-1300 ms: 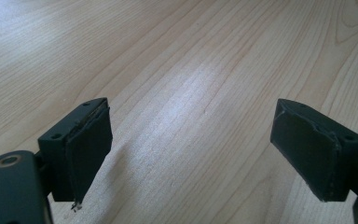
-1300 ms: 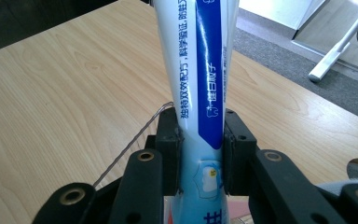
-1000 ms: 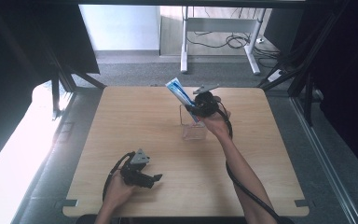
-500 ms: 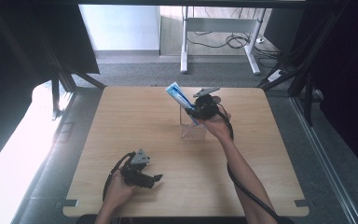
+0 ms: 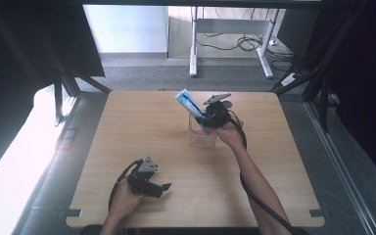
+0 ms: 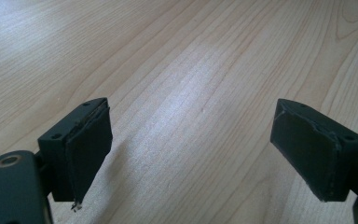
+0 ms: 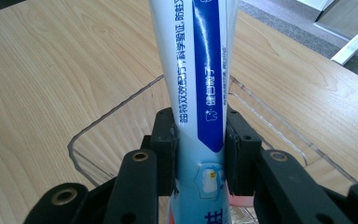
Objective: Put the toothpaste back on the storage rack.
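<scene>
Blue-and-white toothpaste tube [image 7: 200, 93], clamped in the right gripper [image 5: 209, 119], hangs over a clear plastic container [image 5: 201, 137], apparently not yet released, while the left gripper [image 5: 152, 186] rests open and empty on the wooden table [image 5: 127, 127].

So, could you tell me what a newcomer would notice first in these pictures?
The blue-and-white toothpaste tube stands out, clamped in the right tool above the clear plastic box at mid-table. Next, the left tool rests open near the front edge of the light wooden table.
</scene>
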Demonstrator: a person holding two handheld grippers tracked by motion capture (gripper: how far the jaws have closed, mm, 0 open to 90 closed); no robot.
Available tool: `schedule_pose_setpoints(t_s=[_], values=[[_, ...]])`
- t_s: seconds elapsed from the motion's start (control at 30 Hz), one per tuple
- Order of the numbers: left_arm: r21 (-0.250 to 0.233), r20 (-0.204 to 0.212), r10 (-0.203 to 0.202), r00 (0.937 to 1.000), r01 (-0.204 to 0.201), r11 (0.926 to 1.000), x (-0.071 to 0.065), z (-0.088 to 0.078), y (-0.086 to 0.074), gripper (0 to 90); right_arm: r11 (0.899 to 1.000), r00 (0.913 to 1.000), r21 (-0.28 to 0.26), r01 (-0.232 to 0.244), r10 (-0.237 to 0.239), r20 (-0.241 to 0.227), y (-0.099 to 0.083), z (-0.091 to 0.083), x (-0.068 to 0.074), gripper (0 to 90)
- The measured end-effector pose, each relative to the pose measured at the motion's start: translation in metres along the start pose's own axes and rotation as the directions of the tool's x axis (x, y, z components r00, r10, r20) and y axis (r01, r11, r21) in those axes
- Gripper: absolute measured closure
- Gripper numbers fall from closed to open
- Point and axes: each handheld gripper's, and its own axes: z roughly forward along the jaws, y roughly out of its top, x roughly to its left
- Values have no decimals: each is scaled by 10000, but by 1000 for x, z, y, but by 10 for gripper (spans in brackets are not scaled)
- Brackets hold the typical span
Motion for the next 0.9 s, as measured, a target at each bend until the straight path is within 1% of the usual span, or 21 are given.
schedule_pose_setpoints(t_s=[0.1, 0.17, 0.27, 0.4, 0.6, 0.9], values=[[16, -1, 8, 10000, -8, 10000, 0, 0, 0, 129, 9998, 10000, 202, -50, 51, -56, -1, 1, -1, 690], [24, 10, 9, 10000, -9, 10000, 0, 0, 0, 129, 9993, 10000, 378, 39, -35, -90, -3, 2, -1, 685], [59, 25, 15, 10000, -16, 10000, 0, 1, 0, 129, 9994, 9998, 343, -10, 16, -191, -5, 1, -1, 682], [93, 40, 39, 10000, -39, 9999, -1, 2, 0, 129, 9989, 9996, 477, -9, 22, -285, -5, 1, -1, 672], [90, 57, 35, 10000, -36, 10000, -1, 3, 0, 129, 9986, 9989, 523, -76, 100, -460, -7, -1, -1, 630], [67, 108, 33, 9999, -34, 10000, -1, 3, 0, 129, 9985, 9987, 540, 103, -76, -510, -5, -5, 2, 562]])
